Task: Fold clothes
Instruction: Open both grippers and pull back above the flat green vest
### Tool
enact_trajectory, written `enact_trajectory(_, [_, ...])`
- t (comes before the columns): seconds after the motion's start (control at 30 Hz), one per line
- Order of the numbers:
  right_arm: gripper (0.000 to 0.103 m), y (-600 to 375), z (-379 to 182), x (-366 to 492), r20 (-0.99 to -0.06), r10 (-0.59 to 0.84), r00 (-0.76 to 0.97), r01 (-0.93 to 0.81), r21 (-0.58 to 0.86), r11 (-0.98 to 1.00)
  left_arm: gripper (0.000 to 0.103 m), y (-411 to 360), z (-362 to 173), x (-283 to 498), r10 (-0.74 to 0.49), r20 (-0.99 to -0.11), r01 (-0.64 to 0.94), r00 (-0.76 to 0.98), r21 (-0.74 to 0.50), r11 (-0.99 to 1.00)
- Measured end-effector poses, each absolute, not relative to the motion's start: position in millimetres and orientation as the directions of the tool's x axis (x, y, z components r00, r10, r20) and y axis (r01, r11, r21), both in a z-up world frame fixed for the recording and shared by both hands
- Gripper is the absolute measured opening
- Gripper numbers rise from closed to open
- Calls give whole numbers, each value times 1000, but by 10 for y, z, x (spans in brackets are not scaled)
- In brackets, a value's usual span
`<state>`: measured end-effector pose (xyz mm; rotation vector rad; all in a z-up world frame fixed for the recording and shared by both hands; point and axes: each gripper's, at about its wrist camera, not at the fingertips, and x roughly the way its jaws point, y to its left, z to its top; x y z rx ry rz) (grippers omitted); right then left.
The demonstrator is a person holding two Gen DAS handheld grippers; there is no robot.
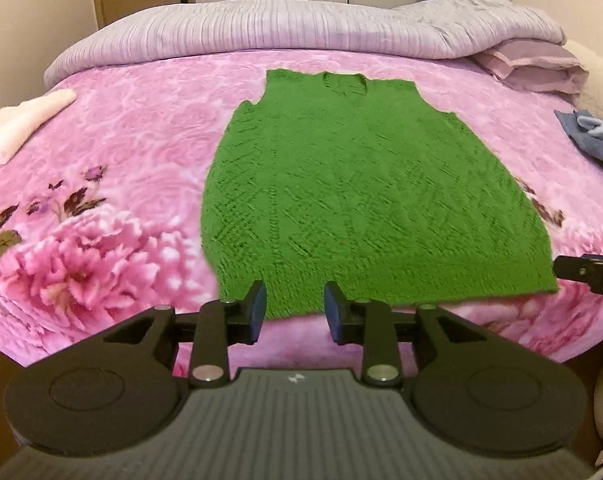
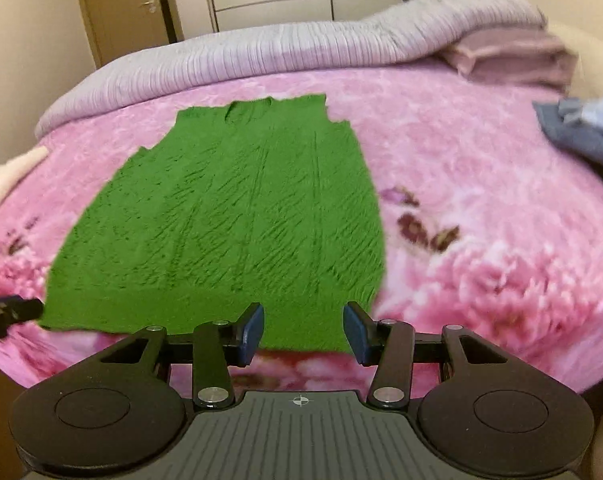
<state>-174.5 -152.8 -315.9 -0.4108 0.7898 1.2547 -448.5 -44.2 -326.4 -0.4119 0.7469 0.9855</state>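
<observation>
Green knit vest (image 1: 353,196) lies flat on the pink floral blanket (image 1: 113,168) of the bed, neckline twd the far side, hem twd the cameras. No fold made yet, by the look of it.

Left gripper (image 1: 295,312) hangs w/ jaws apart, nothing between them, just over the hem nr its left part. Right gripper (image 2: 303,330) is likewise parted and empty, over the hem nr its right corner. Each one's tip shows at the edge of the other's view, so both sit at the same hem line, a bit apart.

Risks from here, as I judge them:
- Knit is thick and loose; a shallow pinch prob catches only the top layer, so front lifts and back stays on the blanket → messy fold.
- Plush blanket under it could get pinched along w/ the hem, dragging the bedding up.
- If the two sides lift unevenly, hem skews and the fold lands crooked vs the shoulders.
- Stretchy knit may sag in the middle btw the grippers and bunch when laid over.
- Blue clothes (image 1: 593,136) at right and the pale folded item (image 1: 17,128) at left are well apart from the vest; low snag risk.
</observation>
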Motion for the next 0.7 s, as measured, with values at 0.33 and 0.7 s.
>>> enact_trajectory(0.33, [48,-1759,-2981,-1999,-708,700,91,-955,138,264,34,-747,-3128,-4537,639,-706,-875,307,54,481])
enact_trajectory(0.7, [48,-1889,-2871,-2289,-680,731,64,-973,119,196,37,-947,-3005,-4599,665,-680,-876,309,69,478])
